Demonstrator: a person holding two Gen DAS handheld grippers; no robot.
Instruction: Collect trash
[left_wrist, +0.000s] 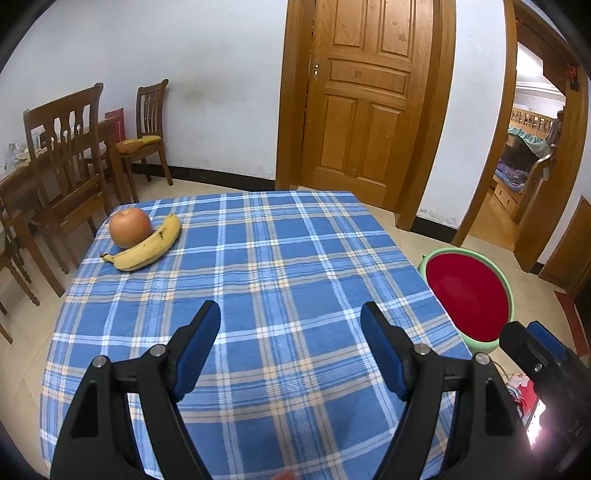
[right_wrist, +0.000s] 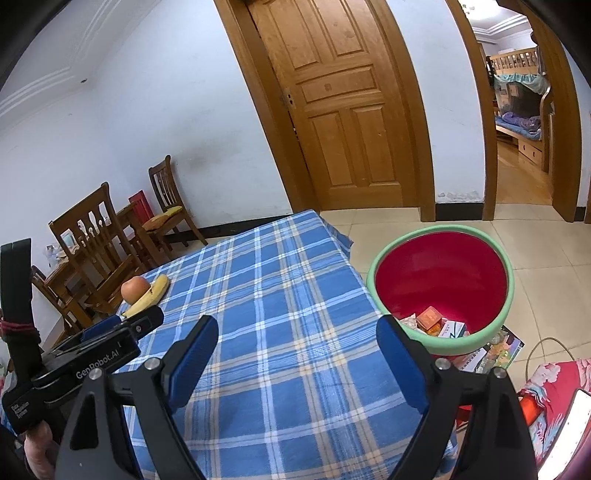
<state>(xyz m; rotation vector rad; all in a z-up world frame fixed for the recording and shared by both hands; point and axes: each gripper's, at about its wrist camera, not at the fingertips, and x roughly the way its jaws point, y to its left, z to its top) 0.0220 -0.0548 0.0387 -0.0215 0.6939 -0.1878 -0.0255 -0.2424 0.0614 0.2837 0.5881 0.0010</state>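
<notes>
A green-rimmed bin (right_wrist: 443, 232) with a red inside stands on the floor just off the table's right edge. Several small boxes lie in its bottom, among them an orange one (right_wrist: 428, 317) and a white one (right_wrist: 452, 328). My right gripper (right_wrist: 297, 326) hovers open over the blue plaid tablecloth (right_wrist: 277, 280), left of the bin, with nothing between its fingers. My left gripper (left_wrist: 290, 314) is also open and empty over the cloth (left_wrist: 280, 240); the bin (left_wrist: 443, 253) shows at the right in its view. No loose trash shows on the cloth.
An apple (left_wrist: 129, 227) and a banana (left_wrist: 147, 247) lie at the table's far left corner. Wooden chairs (left_wrist: 70, 155) stand beyond it. A closed wooden door (left_wrist: 362, 103) and an open doorway (left_wrist: 524, 166) are behind. A printed booklet (right_wrist: 495, 350) lies under the bin.
</notes>
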